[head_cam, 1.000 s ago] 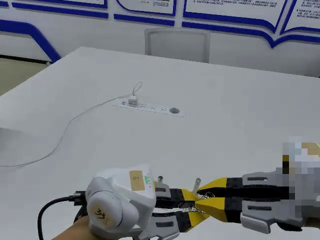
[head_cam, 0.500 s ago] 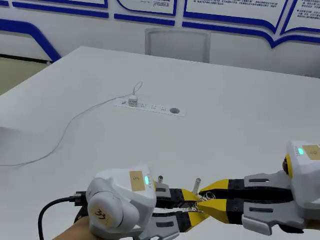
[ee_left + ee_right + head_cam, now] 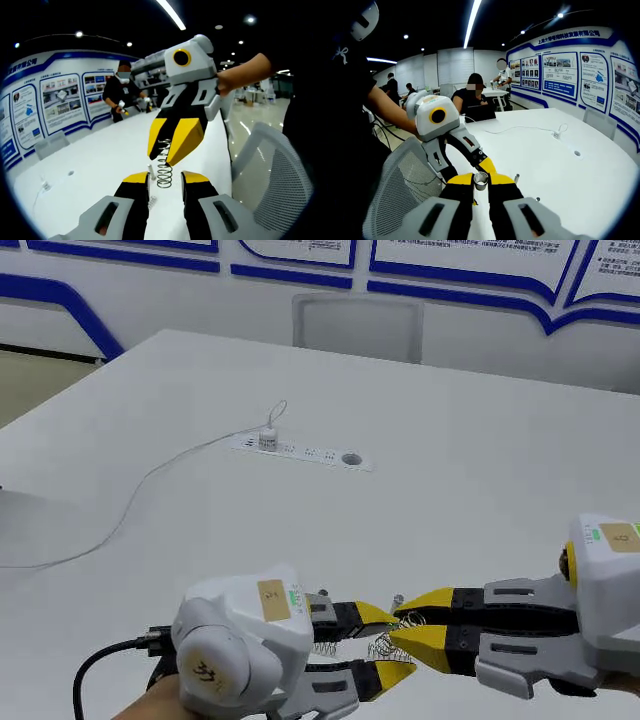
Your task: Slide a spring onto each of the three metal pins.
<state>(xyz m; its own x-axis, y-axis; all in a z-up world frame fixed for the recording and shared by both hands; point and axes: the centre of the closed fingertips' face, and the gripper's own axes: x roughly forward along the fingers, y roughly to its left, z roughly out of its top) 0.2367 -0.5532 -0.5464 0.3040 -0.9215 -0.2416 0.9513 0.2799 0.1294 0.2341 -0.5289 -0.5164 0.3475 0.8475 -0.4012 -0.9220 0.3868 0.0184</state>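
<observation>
A small wire spring (image 3: 385,645) (image 3: 164,176) hangs between the two grippers just above the white table (image 3: 420,500). My right gripper (image 3: 398,628) (image 3: 480,176) is shut on the spring (image 3: 480,181), which faces me end-on there. My left gripper (image 3: 395,642) (image 3: 165,176) stands open, its yellow jaws on either side of the spring without pinching it. One upright metal pin (image 3: 398,598) (image 3: 517,177) rises just behind the tips, and a second pin (image 3: 322,594) stands to its left. Another spring (image 3: 325,648) shows under the left gripper's jaws.
A white power strip (image 3: 300,452) with a plugged cable (image 3: 150,480) lies mid-table. A grey chair (image 3: 357,325) stands at the far edge. A mesh chair (image 3: 280,180) is close to the near table edge. People sit and stand at distant desks.
My left gripper's jaws have spread apart from the spring, while the right gripper keeps its hold. Both grippers sit slightly higher in the picture.
</observation>
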